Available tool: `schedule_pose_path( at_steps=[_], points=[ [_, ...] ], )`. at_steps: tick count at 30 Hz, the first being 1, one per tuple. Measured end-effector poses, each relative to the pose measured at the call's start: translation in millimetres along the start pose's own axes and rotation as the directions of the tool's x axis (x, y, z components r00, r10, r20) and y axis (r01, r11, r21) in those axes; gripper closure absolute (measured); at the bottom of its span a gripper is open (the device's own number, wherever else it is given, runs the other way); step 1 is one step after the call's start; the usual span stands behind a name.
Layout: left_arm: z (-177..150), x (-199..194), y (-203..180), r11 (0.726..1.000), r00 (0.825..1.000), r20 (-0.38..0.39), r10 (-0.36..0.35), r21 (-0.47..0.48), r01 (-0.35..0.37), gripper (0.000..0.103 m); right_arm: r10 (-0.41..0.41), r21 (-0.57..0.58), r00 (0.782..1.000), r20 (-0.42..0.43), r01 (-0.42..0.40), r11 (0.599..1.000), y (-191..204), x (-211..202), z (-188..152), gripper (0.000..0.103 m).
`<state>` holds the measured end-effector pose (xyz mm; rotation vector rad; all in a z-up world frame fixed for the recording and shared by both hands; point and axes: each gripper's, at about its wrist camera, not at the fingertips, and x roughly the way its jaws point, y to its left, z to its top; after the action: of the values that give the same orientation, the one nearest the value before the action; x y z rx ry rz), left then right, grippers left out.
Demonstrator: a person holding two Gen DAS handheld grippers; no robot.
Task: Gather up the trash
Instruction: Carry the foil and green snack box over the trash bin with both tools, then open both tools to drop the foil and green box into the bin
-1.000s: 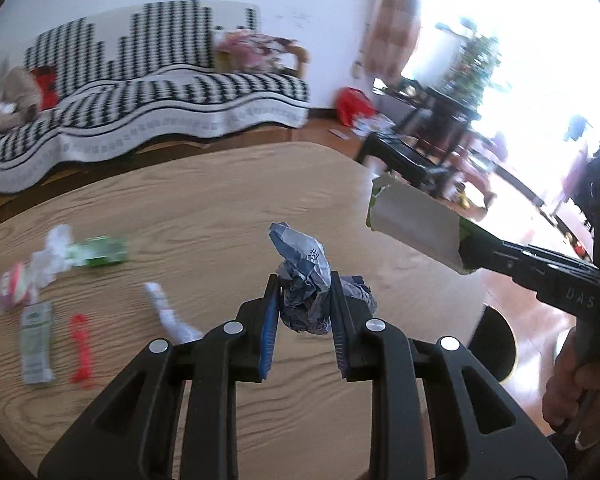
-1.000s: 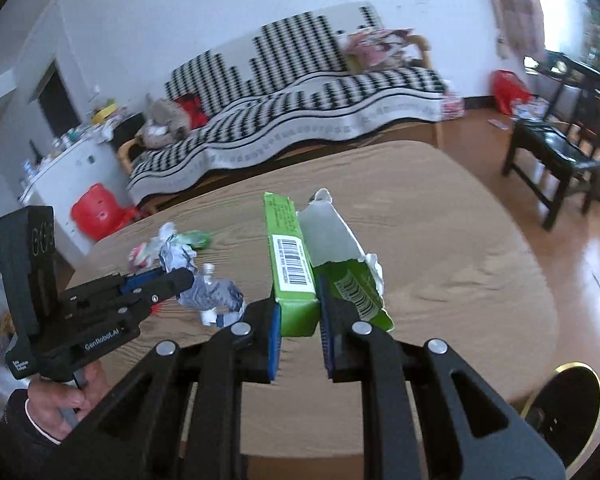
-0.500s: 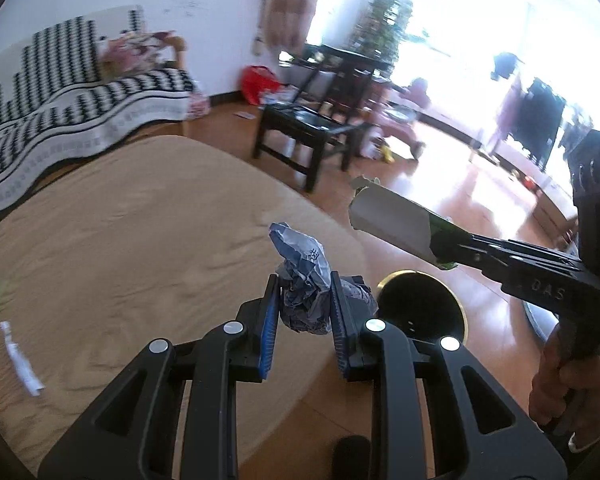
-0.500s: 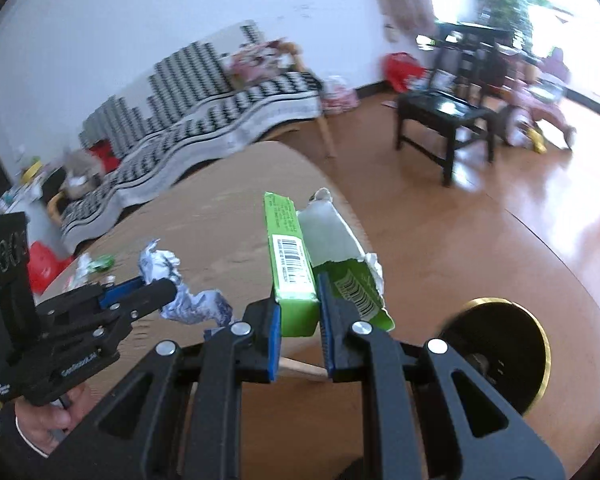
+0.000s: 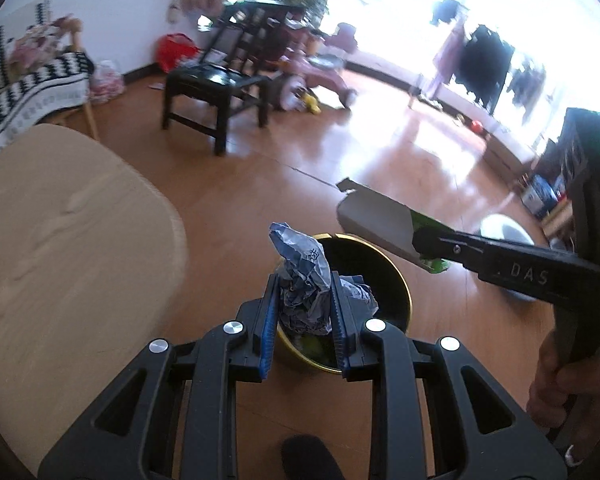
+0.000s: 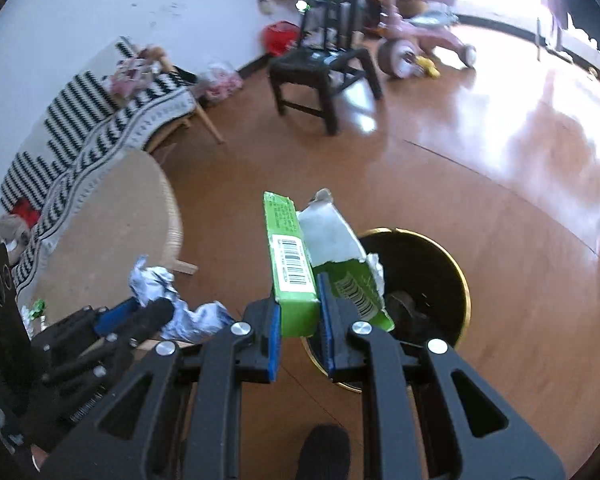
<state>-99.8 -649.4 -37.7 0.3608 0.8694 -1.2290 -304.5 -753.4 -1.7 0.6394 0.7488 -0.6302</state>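
Now both of my hand-held grippers have swung away from the surface (image 5: 59,248) and tilt down toward the bin (image 5: 396,276), a dark round bin with a gold rim standing on the wooden floor just beside the surface's edge. A second ago the view ahead was the surface with loose scraps on it; those scraps are now out of the left view.

My left hand-held gripper (image 5: 304,320) is clamped on a crumpled grey-blue wrapper (image 5: 304,276), which sticks up between the blue pads, directly above the bin's near rim. My right hand-held gripper (image 6: 297,320) is clamped on a torn green carton (image 6: 291,268), its white inner flap splayed open toward the bin (image 6: 428,276); the carton hangs over the bin's left edge. In the left view the same carton (image 5: 376,226) reaches in from the right, above the bin's far rim.

Some dark rubbish already lies inside the bin. I judge that both pieces are carried and nearly in place, so letting go over the opening comes next.
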Motion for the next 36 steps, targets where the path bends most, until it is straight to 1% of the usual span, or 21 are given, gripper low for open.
schedule_pose_path(
  at_steps=[2, 5, 11, 19, 26, 31, 32, 33, 34, 35, 36],
  points=[
    [-0.8, 17.5, -8.0, 1.000, 1.000, -0.025, -0.008, 0.017, 0.009, 0.080, -0.015, 0.017, 1.000, -0.012, 0.016, 1.000, -7.4, 3.2, -1.9, 0.086],
    [-1.1, 33.1, -12.2, 1.000, 0.999, -0.048, -0.017, 0.024, 0.018, 0.080, -0.030, 0.042, 0.999, -0.021, 0.031, 0.999, -21.0, 5.1, -2.8, 0.086],
    [4.6, 52.8, -12.9, 0.999, 0.997, -0.074, -0.031, 0.028, 0.033, 0.080, -0.037, 0.062, 0.999, -0.028, 0.039, 0.997, -33.6, 4.0, -4.9, 0.086],
    [3.9, 64.4, -18.1, 0.998, 0.995, -0.091, -0.039, 0.037, 0.042, 0.080, -0.050, 0.086, 0.998, -0.029, 0.053, 0.995, -45.2, 6.6, -2.9, 0.086],
    [3.4, 67.5, -17.9, 0.998, 0.995, -0.095, -0.038, 0.041, 0.042, 0.080, -0.054, 0.090, 0.998, -0.028, 0.056, 0.994, -44.6, 7.0, -3.1, 0.086],
    [3.1, 70.8, -19.0, 0.997, 0.993, -0.107, -0.052, 0.043, 0.057, 0.079, -0.051, 0.102, 0.998, -0.021, 0.053, 0.993, -45.2, 4.9, -4.8, 0.086],
    [2.5, 72.8, -20.4, 0.997, 0.992, -0.114, -0.058, 0.049, 0.064, 0.079, -0.050, 0.108, 0.999, -0.019, 0.052, 0.993, -45.4, 3.9, -4.7, 0.082],
    [1.9, 75.1, -21.9, 0.996, 0.991, -0.122, -0.059, 0.054, 0.066, 0.073, -0.049, 0.117, 0.999, -0.021, 0.051, 0.992, -45.8, 4.4, -2.9, 0.076],
    [1.6, 76.8, -22.4, 0.996, 0.990, -0.127, -0.057, 0.057, 0.065, 0.067, -0.046, 0.130, 0.999, -0.018, 0.048, 0.990, -47.1, 3.9, -2.5, 0.050],
    [1.3, 78.9, -21.6, 0.996, 0.990, -0.131, -0.059, 0.058, 0.067, 0.047, -0.048, 0.136, 0.999, -0.011, 0.049, 0.990, -51.4, 2.4, -2.2, 0.031],
    [0.7, 78.8, -21.7, 0.996, 0.991, -0.124, -0.057, 0.057, 0.065, 0.034, -0.053, 0.136, 0.999, 0.003, 0.052, 0.989, -52.0, -0.6, -1.9, 0.030]
  ],
)
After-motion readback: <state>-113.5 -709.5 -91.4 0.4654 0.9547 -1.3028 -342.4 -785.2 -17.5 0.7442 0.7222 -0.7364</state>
